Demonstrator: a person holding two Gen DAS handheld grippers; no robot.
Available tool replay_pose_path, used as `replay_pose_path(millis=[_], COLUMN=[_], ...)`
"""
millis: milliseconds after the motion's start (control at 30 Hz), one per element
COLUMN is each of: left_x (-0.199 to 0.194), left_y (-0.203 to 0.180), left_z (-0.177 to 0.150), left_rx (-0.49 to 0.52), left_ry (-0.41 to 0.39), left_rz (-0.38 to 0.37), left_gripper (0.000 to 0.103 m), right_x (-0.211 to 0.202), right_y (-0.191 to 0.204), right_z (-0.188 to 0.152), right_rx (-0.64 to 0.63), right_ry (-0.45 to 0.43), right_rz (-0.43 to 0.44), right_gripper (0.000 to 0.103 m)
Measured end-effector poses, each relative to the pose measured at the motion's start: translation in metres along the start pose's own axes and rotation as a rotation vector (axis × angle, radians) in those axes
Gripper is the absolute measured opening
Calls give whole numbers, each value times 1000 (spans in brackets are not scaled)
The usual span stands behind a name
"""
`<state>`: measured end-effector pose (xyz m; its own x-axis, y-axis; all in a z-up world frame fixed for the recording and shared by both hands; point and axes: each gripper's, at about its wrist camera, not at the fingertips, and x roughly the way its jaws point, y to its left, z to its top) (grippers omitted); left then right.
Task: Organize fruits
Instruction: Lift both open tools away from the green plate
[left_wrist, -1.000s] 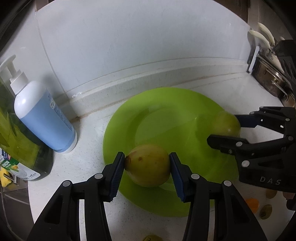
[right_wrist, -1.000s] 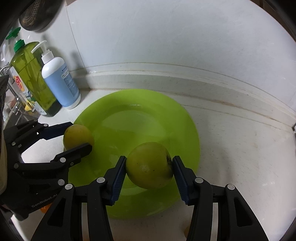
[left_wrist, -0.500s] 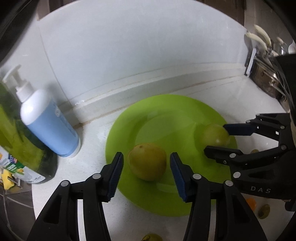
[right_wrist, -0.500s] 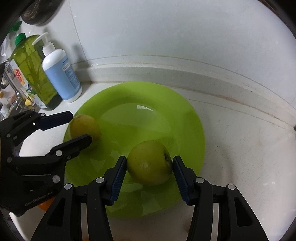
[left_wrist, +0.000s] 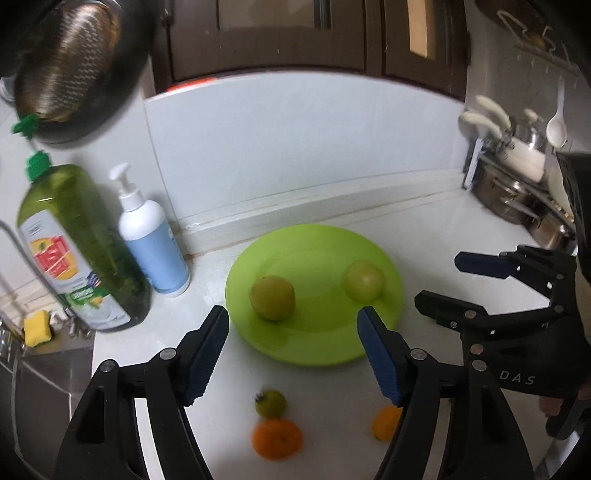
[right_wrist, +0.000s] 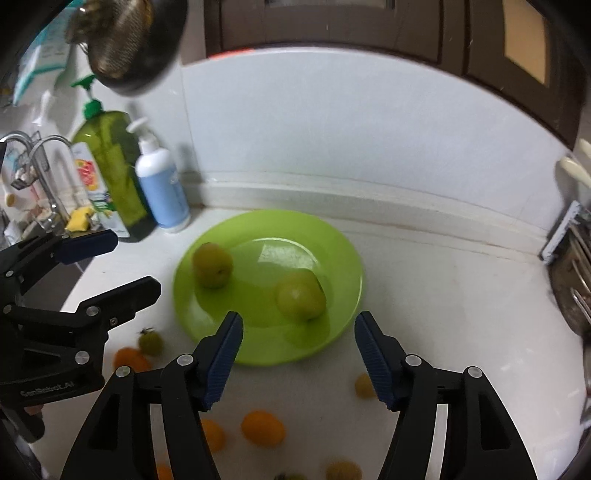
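Observation:
A bright green plate (left_wrist: 314, 350) (right_wrist: 332, 254) lies on the white counter by the back wall. Two yellow-green round fruits rest on it: a left fruit (left_wrist: 272, 297) (right_wrist: 212, 265) and a right fruit (left_wrist: 363, 280) (right_wrist: 301, 294). My left gripper (left_wrist: 293, 349) (right_wrist: 114, 266) is open and empty, held back from the plate's near-left edge. My right gripper (right_wrist: 297, 350) (left_wrist: 439, 280) is open and empty, held back from the plate's near-right edge. Loose fruit lies on the counter in front: an orange one (left_wrist: 277, 438) (right_wrist: 263, 427), a small green one (left_wrist: 270, 403) (right_wrist: 150, 342), and several more small ones.
A green dish-soap bottle (left_wrist: 77, 247) (right_wrist: 110, 170) and a blue pump bottle (left_wrist: 153, 240) (right_wrist: 160, 188) stand left of the plate. A sink with a tap (right_wrist: 48, 177) and a yellow sponge (left_wrist: 36, 328) lies at far left. Steel pots (left_wrist: 517, 199) stand at right. A strainer (left_wrist: 66, 62) hangs above.
Both grippers let go of their fruits, leaving them on the plate, opened wide and pulled back and up. More counter and the loose fruits have come into view.

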<state>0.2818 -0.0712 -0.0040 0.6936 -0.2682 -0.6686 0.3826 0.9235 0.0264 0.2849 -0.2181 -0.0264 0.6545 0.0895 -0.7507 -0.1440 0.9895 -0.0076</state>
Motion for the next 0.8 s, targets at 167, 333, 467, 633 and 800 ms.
replay_pose_path(millis=[167, 333, 467, 633, 800], left_x=[-36, -60, -72, -79, -77], left_y=[-12, -25, -38, -48, -59], left_z=[-12, -33, -53, -76, -99], left_rx=[1, 3, 14, 5, -2], left_ry=[-35, -50, -52, -41, -15], left_rz=[33, 55, 83, 108, 117], left_gripper=[75, 75, 75, 75, 75], right_x=[-36, -59, -71, -76, -74], right_y=[8, 7, 7, 5, 5], right_z=[-17, -39, -57, -79, -99], right_rx=[5, 29, 36, 46, 38], right_ry=[-50, -70, -75, -55, -25], right_rz=[-7, -10, -3, 12, 36], right_gripper=[64, 64, 64, 64, 64])
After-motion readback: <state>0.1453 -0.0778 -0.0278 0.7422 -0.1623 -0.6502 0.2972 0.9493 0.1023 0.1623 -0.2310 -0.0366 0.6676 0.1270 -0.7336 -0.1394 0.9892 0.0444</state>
